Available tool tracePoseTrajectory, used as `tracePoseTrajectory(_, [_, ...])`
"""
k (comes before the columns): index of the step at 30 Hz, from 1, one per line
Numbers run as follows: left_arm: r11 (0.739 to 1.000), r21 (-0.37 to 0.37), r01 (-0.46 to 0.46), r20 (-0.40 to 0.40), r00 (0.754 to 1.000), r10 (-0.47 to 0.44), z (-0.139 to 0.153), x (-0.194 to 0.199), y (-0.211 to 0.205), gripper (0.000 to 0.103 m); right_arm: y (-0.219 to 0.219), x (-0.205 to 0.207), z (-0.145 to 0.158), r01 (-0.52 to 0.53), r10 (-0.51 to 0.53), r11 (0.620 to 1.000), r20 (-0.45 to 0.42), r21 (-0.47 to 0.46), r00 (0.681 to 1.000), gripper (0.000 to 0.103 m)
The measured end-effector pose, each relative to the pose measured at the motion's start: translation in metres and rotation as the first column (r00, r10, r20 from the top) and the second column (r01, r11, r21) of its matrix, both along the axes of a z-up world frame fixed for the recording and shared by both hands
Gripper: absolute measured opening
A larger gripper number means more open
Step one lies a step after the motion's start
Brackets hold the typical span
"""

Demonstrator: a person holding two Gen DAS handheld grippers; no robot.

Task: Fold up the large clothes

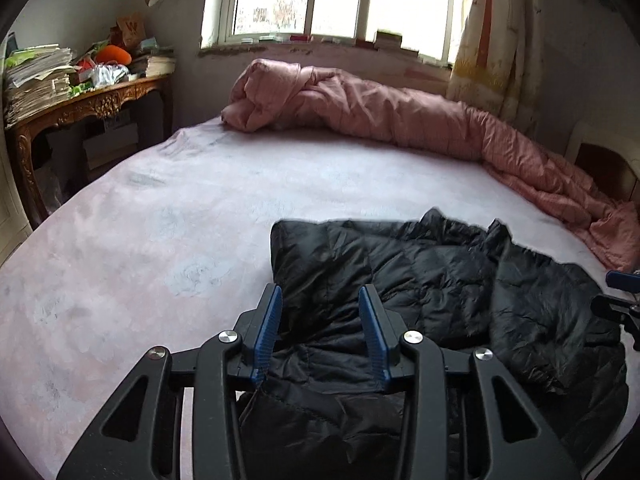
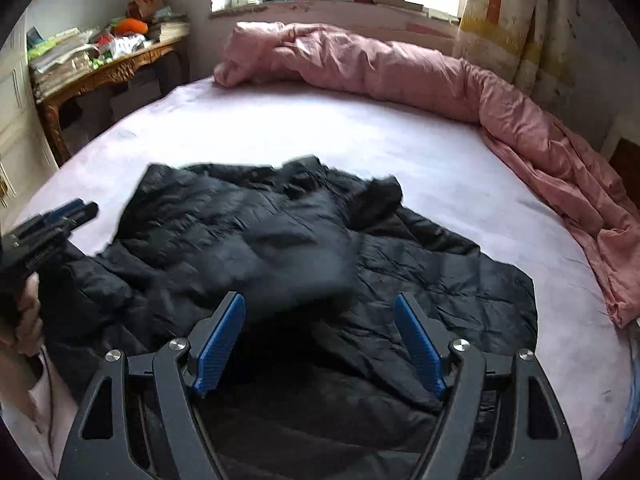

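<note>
A black puffer jacket (image 1: 440, 280) lies crumpled on the near part of the pink bed sheet (image 1: 160, 220). My left gripper (image 1: 320, 296) is shut on a thick fold of the jacket's near edge; the fabric bunches between the blue pads (image 1: 268, 332) low down and is lifted toward the camera. In the right wrist view the left gripper (image 2: 86, 208) shows at the far left, held by a hand (image 2: 28, 320). My right gripper (image 2: 320, 304) hovers over the jacket (image 2: 420, 272) with its jaws wide open and nothing pressed between the pads. Its tip peeks in at the right edge (image 1: 616, 292) of the left wrist view.
A rolled pink quilt (image 1: 400, 116) runs along the bed's far and right sides. A carved wooden table (image 1: 88, 104) piled with papers stands at the left. Behind are a window (image 1: 340, 0) and a curtain (image 1: 492, 40). The sheet (image 2: 360, 128) beyond the jacket is bare.
</note>
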State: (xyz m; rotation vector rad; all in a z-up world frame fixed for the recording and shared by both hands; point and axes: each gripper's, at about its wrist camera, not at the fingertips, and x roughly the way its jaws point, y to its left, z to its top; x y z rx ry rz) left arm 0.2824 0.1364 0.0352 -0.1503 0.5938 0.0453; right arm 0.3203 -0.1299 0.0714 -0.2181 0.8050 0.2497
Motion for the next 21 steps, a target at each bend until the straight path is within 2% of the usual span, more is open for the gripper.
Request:
tracePoseTrajectory(4, [1.0,-0.001,0.03,0.075,0.997,-0.03,0.017,-0.012,-0.005,0.04,0.028,-0.022,0.013,-0.117,0.115,0.993,0.046,0.026,0.992,0.079])
tracePoseTrajectory(8, [0.999,0.019,0.042,0.122,0.992,-0.044,0.026,-0.02,-0.011,0.04,0.071,-0.034,0.002,-0.227,0.228,0.973,0.019,-0.04,0.973,0.079])
tracePoseTrajectory(11, [0.999,0.024,0.048,0.144,0.988,-0.051,0.026,-0.021,-0.011,0.04,0.092,-0.029,-0.016,-0.193,0.194,0.973,-0.002,-0.123,0.981,0.079])
tracePoseTrajectory(14, [0.999,0.013,0.046,0.135,0.99,-0.047,0.024,-0.019,-0.008,0.04,0.1,-0.024,-0.03,-0.201,0.198,0.966,-0.037,-0.165,0.98,0.079])
tracePoseTrajectory(16, [0.999,0.002,0.049,0.128,0.991,-0.049,0.022,-0.016,-0.007,0.041,0.097,-0.015,-0.042,-0.16,0.155,0.961,-0.039,-0.224,0.987,0.076])
tracePoseTrajectory(18, [0.999,0.003,0.048,0.123,0.991,-0.048,0.02,-0.015,-0.006,0.045,0.089,-0.004,-0.048,-0.115,0.105,0.967,-0.054,-0.228,0.993,0.06])
tracePoseTrajectory(19, [0.999,0.005,0.048,0.121,0.992,-0.048,0.019,-0.015,-0.007,0.05,0.085,-0.001,-0.048,-0.102,0.091,0.971,-0.059,-0.218,0.994,0.057])
tracePoseTrajectory(20, [0.999,0.008,0.051,0.117,0.992,-0.052,0.018,-0.013,-0.007,0.053,0.078,0.004,-0.048,-0.077,0.068,0.976,-0.053,-0.203,0.996,0.043])
tracePoseTrajectory(21, [0.999,0.012,0.052,0.111,0.992,-0.053,0.016,-0.012,-0.007,0.057,0.072,0.007,-0.046,-0.056,0.05,0.979,-0.038,-0.198,0.998,0.024])
